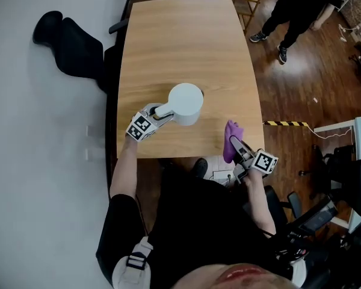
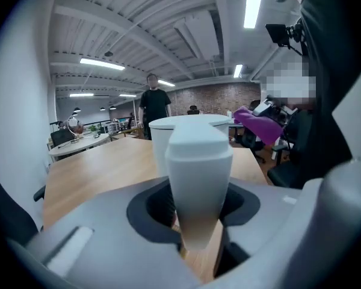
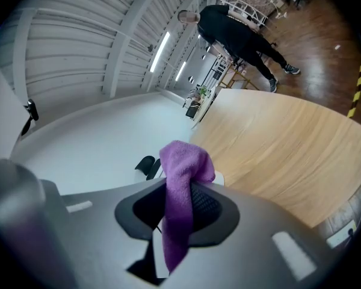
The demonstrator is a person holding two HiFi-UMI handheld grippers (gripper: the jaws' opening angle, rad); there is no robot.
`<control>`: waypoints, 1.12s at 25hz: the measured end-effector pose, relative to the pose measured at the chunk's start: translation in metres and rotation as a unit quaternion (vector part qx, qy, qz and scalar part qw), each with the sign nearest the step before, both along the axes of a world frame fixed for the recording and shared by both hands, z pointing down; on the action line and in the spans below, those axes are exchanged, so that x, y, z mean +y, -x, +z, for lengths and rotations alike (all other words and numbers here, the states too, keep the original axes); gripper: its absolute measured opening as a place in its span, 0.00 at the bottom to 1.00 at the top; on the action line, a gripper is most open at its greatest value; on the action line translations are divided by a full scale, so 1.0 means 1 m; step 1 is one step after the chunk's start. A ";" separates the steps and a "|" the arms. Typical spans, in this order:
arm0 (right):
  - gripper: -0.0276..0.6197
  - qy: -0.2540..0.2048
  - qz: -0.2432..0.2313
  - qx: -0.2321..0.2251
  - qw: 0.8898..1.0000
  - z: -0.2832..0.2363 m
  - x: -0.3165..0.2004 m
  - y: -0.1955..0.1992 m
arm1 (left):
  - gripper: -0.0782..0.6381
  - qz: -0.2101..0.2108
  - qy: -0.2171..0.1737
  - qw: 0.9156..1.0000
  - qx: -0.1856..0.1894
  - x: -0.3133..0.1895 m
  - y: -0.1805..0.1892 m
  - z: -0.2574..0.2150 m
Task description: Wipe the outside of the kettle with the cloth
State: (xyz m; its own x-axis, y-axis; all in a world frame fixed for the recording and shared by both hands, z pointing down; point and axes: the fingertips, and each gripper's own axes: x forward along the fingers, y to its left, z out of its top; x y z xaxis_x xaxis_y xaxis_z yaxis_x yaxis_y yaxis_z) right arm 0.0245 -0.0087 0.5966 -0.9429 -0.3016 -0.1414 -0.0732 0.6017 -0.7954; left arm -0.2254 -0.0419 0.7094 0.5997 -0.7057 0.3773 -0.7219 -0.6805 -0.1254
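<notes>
A white kettle (image 1: 185,103) stands upright near the middle of the wooden table (image 1: 186,41). Its handle (image 1: 165,110) points toward the near left. My left gripper (image 1: 159,114) is shut on that handle; in the left gripper view the handle (image 2: 198,179) fills the gap between the jaws, with the kettle body (image 2: 159,134) behind it. My right gripper (image 1: 236,144) hovers at the table's near edge, right of the kettle and apart from it. It is shut on a purple cloth (image 1: 231,138), which hangs folded between the jaws (image 3: 180,185).
A person in black (image 1: 295,11) stands on the wood floor beyond the table's far right corner. A black chair (image 1: 72,41) sits left of the table. Yellow-black tape (image 1: 286,123) marks the floor at the right, with office chairs (image 1: 343,179) further right.
</notes>
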 end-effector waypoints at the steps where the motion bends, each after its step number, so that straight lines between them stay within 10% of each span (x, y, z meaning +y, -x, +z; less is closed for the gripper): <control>1: 0.16 0.000 -0.003 -0.003 1.000 0.000 -0.003 0.002 | 0.49 -0.009 -0.001 1.000 -0.009 -0.006 0.005 -0.001; 4: 0.16 0.033 -0.011 -0.007 0.999 0.017 0.000 0.013 | 0.53 -0.072 -0.006 0.997 0.002 -0.012 0.019 -0.005; 9: 0.16 0.230 0.004 0.061 0.971 0.112 0.014 0.050 | 0.49 -0.220 -0.028 0.974 0.052 0.009 0.038 -0.009; 18: 0.16 0.192 -0.022 0.041 0.980 0.160 -0.018 0.122 | 0.49 -0.298 -0.003 0.954 0.022 0.028 0.037 -0.011; 28: 0.16 0.184 0.032 0.105 0.977 0.104 -0.181 0.226 | 0.49 -0.263 0.017 0.964 0.038 -0.167 0.142 -0.053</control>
